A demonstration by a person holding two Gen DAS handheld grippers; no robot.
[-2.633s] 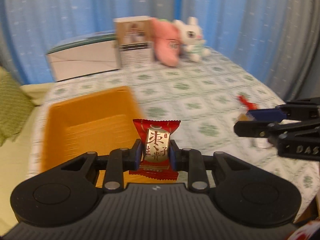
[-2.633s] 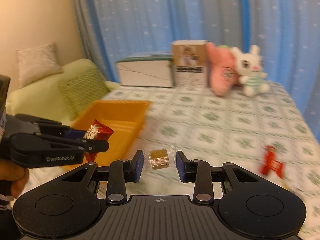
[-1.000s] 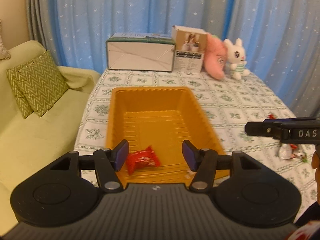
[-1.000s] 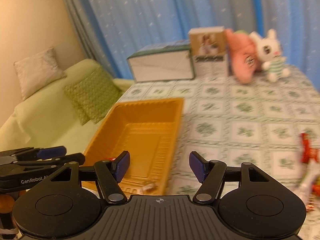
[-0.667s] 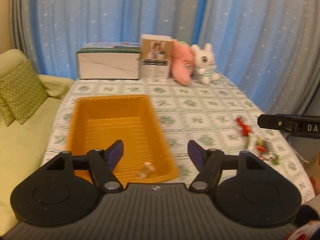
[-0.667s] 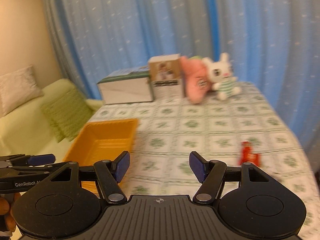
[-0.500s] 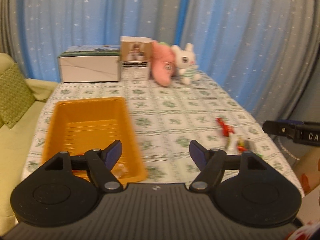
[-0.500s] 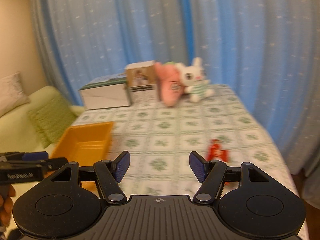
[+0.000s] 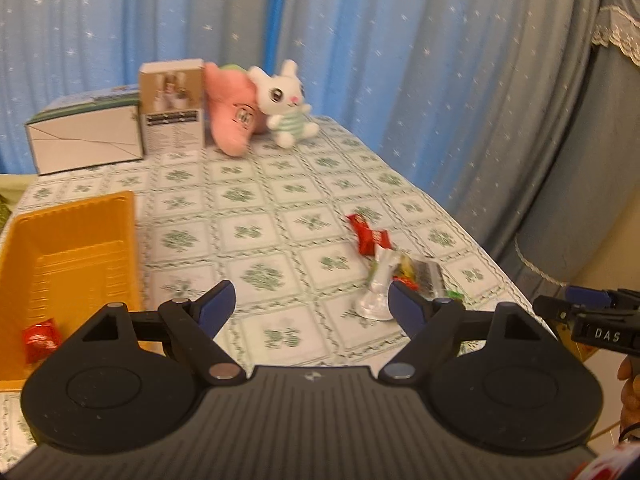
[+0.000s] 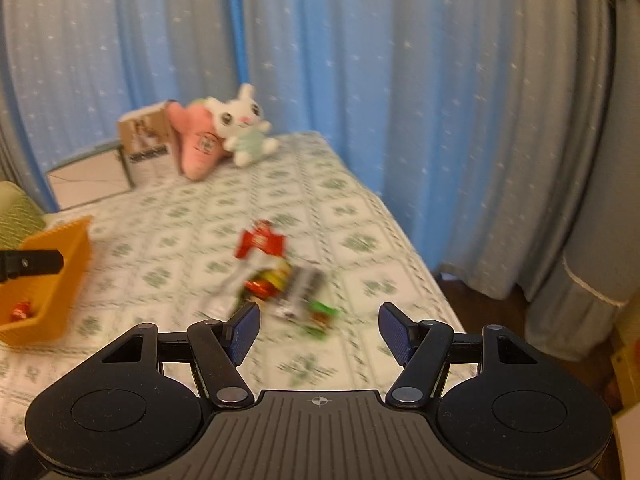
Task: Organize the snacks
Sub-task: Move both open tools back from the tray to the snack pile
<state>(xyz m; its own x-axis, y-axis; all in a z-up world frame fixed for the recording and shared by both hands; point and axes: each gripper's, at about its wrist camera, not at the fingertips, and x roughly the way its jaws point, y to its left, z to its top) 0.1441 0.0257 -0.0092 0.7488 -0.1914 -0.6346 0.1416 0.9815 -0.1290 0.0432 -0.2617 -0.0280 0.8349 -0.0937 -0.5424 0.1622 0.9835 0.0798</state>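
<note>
While the right view was blurred, the tray at nine o'clock ran off the left edge in both views, a red sweet lying in its near corner. The left gripper was spread wide and empty above the cloth. At two o'clock from it the snack pile lay, its long axis running toward twelve, the red wrapper farthest. The right gripper gaped wide, empty, just short of the pile; single pieces there were hard to make out.
</note>
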